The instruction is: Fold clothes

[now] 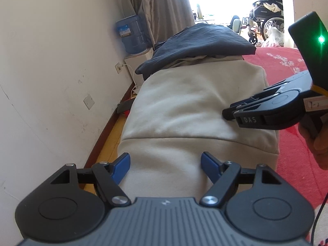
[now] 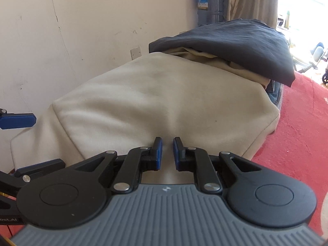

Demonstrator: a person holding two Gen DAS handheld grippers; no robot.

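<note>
The left gripper (image 1: 165,163) stood wide open over the near hem of the cream garment (image 1: 184,106), folded on the red blanket (image 1: 297,160). The right gripper (image 2: 167,151), nearly closed, pressed its top empty; likely smoothing or regrasping the fold.

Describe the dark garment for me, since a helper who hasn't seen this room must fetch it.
Start at the red blanket covering the bed. Along its wall side lies a large cream garment. The dark garment sits on the far end of it, folded, navy-grey, the only dark piece on top, near the blue water jug.
</note>
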